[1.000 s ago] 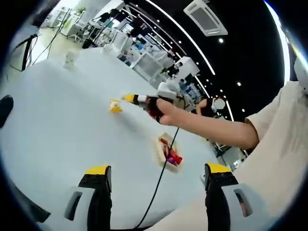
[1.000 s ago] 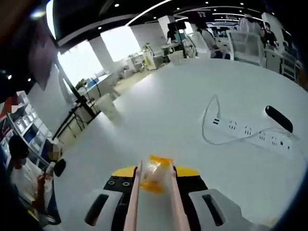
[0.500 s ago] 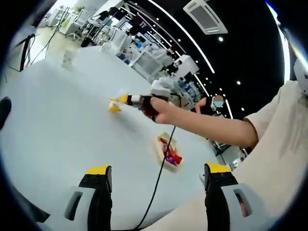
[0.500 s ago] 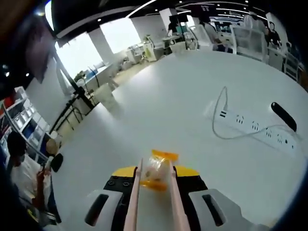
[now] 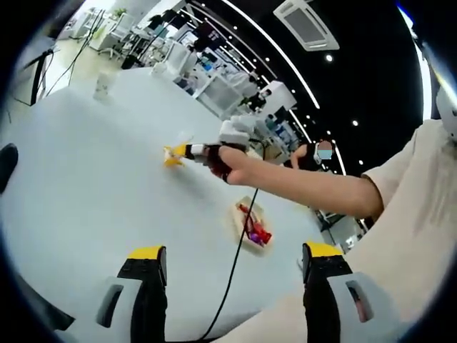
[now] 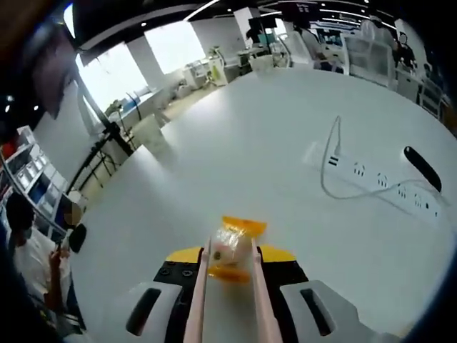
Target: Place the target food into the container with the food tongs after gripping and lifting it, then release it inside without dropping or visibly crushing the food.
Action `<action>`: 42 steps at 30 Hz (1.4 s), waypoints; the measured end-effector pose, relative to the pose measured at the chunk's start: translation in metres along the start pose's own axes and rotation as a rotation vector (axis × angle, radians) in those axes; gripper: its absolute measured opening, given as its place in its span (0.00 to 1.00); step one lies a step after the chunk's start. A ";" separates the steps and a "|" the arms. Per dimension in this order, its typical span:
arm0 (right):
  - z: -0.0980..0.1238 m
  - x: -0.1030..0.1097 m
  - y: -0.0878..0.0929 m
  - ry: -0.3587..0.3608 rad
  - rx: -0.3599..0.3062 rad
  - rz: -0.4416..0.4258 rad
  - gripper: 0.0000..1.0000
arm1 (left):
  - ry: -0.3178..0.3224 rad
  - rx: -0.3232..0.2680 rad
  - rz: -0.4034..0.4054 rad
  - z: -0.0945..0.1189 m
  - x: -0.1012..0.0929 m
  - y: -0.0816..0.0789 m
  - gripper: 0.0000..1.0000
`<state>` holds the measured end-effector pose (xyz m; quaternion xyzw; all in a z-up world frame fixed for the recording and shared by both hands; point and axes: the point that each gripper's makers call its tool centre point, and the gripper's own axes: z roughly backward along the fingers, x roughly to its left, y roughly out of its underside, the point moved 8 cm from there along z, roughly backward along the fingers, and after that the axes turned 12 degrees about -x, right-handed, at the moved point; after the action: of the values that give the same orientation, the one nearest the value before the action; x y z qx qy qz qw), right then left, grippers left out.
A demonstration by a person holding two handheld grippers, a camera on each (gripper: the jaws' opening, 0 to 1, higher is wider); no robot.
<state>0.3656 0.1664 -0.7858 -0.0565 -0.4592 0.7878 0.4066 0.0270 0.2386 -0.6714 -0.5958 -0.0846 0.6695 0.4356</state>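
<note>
left gripper view: food container [image 5: 251,227] on white bench [image 5: 86,186], left gripper [image 5: 230,275] fingers spread, empty; right gripper view: power strip [image 6: 378,182], right gripper [image 6: 228,275] clenching tongs [image 6: 227,296] on wrapped snack [image 6: 232,246]

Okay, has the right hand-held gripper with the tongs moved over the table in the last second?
Yes. In the left gripper view, the right hand-held gripper has slid slightly away from the container, carrying the yellow wrapped food in the tongs farther across the white table.
</note>
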 end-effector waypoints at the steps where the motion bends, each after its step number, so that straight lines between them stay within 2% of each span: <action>1: -0.001 0.001 0.000 0.001 -0.001 0.009 0.28 | -0.001 -0.003 -0.001 0.000 0.000 0.000 0.76; 3: -0.003 0.002 0.001 0.003 0.001 0.022 0.28 | 0.000 -0.007 0.003 0.001 0.000 0.000 0.76; 8: -0.005 0.008 0.002 0.004 0.011 0.119 0.28 | 0.000 -0.003 0.012 0.001 0.001 0.003 0.76; 16: -0.012 0.011 0.003 0.000 0.021 0.134 0.28 | -0.005 -0.010 0.023 0.005 0.005 0.003 0.76; 24: -0.009 0.010 0.005 -0.008 0.023 0.149 0.28 | -0.001 -0.005 0.029 0.002 0.005 0.002 0.76; 34: -0.010 0.007 0.008 -0.036 0.017 0.217 0.27 | 0.025 0.012 0.027 -0.005 0.001 0.001 0.76; 36: -0.012 0.006 0.007 -0.065 0.033 0.368 0.27 | 0.026 0.011 0.026 -0.004 0.001 0.000 0.76; 42: -0.016 0.001 0.007 -0.070 0.029 0.324 0.26 | 0.019 0.004 0.028 0.000 0.002 0.000 0.76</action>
<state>0.3680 0.1763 -0.8000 -0.0966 -0.4464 0.8512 0.2587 0.0273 0.2399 -0.6732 -0.6022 -0.0709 0.6701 0.4281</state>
